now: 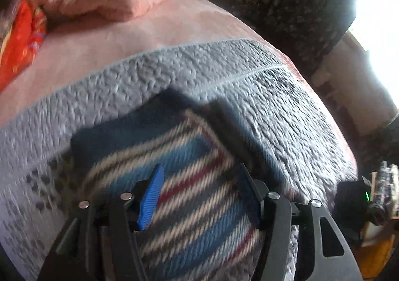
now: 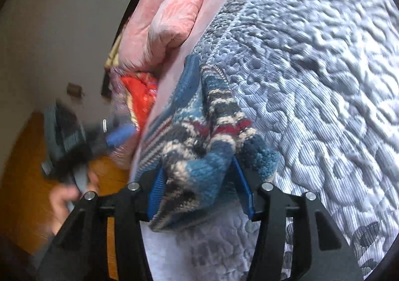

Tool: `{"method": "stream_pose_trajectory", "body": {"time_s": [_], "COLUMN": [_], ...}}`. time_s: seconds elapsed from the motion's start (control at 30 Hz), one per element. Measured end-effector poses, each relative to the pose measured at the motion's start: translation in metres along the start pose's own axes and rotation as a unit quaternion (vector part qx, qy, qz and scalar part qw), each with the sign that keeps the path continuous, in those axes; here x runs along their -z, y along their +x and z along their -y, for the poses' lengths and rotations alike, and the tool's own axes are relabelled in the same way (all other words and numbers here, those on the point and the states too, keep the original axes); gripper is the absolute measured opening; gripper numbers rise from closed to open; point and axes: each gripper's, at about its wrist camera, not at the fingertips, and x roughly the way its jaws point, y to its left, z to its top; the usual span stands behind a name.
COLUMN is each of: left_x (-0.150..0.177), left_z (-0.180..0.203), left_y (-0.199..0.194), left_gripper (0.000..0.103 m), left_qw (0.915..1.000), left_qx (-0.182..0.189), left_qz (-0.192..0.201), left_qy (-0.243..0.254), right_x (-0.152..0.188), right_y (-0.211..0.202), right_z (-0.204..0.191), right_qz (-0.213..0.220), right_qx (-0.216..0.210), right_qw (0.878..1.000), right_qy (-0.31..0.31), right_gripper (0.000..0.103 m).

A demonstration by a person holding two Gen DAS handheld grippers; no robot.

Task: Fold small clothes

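While the striped knit top (image 2: 199,146) lay on the grey quilt (image 2: 311,61) near the pink pillows (image 2: 172,19), the right gripper (image 2: 199,196) had its blue pads (image 2: 157,188) squeezed on a bunched corner of it. The left gripper (image 1: 199,196) hung wide open over the flat part, holding nothing. To fold it well, I think the right one should lift slowly and carry the corner straight across, while the left one presses the cloth flat so it does not slide
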Motion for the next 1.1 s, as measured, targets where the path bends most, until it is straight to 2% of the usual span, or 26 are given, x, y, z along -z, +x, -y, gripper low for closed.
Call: {"method": "stream_pose_trajectory", "body": {"time_s": [0.13, 0.3, 0.37, 0.43, 0.47, 0.53, 0.6, 0.7, 0.77, 0.83, 0.87, 0.93, 1.0, 1.1], "left_x": [0.029, 0.048, 0.054, 0.062, 0.065, 0.069, 0.070, 0.068, 0.065, 0.065, 0.068, 0.078, 0.092, 0.103], "left_z": [-0.017, -0.027, -0.034, -0.040, -0.044, -0.051, -0.057, -0.060, -0.058, -0.056, -0.055, -0.048, -0.042, -0.045], "left_y": [-0.013, -0.020, -0.013, 0.000, 0.005, 0.014, 0.025, 0.034, 0.027, 0.006, -0.003, -0.018, -0.013, 0.001], "left_gripper": [0.060, 0.060, 0.060, 0.060, 0.060, 0.060, 0.060, 0.059, 0.056, 0.056, 0.056, 0.056, 0.056, 0.055], "left_qw": [0.9983, 0.9933, 0.9924, 0.9915, 0.9905, 0.9879, 0.9852, 0.9850, 0.9857, 0.9836, 0.9828, 0.9809, 0.9844, 0.9854], "left_qx": [0.052, 0.105, 0.109, 0.109, 0.114, 0.123, 0.131, 0.133, 0.129, 0.146, 0.153, 0.170, 0.156, 0.147], "left_qz": [-0.008, 0.003, -0.004, -0.012, -0.016, -0.020, -0.029, -0.038, -0.037, -0.012, -0.001, 0.010, -0.003, -0.017], "left_qy": [-0.027, -0.048, -0.058, -0.069, -0.076, -0.092, -0.107, -0.104, -0.103, -0.105, -0.103, -0.094, -0.081, -0.084], "right_x": [-0.008, -0.022, -0.028, -0.034, -0.036, -0.035, -0.024, -0.001, 0.011, 0.018, 0.018, 0.016, 0.011, -0.005], "right_y": [0.004, 0.023, 0.032, 0.038, 0.035, 0.022, 0.010, -0.005, 0.000, 0.009, 0.015, 0.013, 0.006, -0.016], "right_z": [0.001, -0.017, -0.017, -0.014, -0.015, -0.023, -0.036, -0.068, -0.093, -0.101, -0.106, -0.106, -0.103, -0.091], "right_qz": [-0.019, -0.061, -0.088, -0.111, -0.115, -0.109, -0.106, -0.082, -0.084, -0.104, -0.109, -0.111, -0.112, -0.084], "right_qx": [-0.041, 0.003, 0.017, 0.023, 0.024, 0.019, 0.020, 0.042, 0.053, 0.047, 0.065, 0.072, 0.072, 0.099], "right_qw": [0.999, 0.998, 0.995, 0.993, 0.992, 0.993, 0.993, 0.988, 0.980, 0.974, 0.970, 0.969, 0.971, 0.973], "right_qy": [0.030, -0.034, -0.047, -0.042, -0.037, -0.037, -0.050, -0.124, -0.173, -0.195, -0.208, -0.209, -0.198, -0.190], "right_gripper": [0.054, 0.053, 0.046, 0.044, 0.047, 0.054, 0.054, 0.054, 0.054, 0.049, 0.047, 0.047, 0.047, 0.048]}}
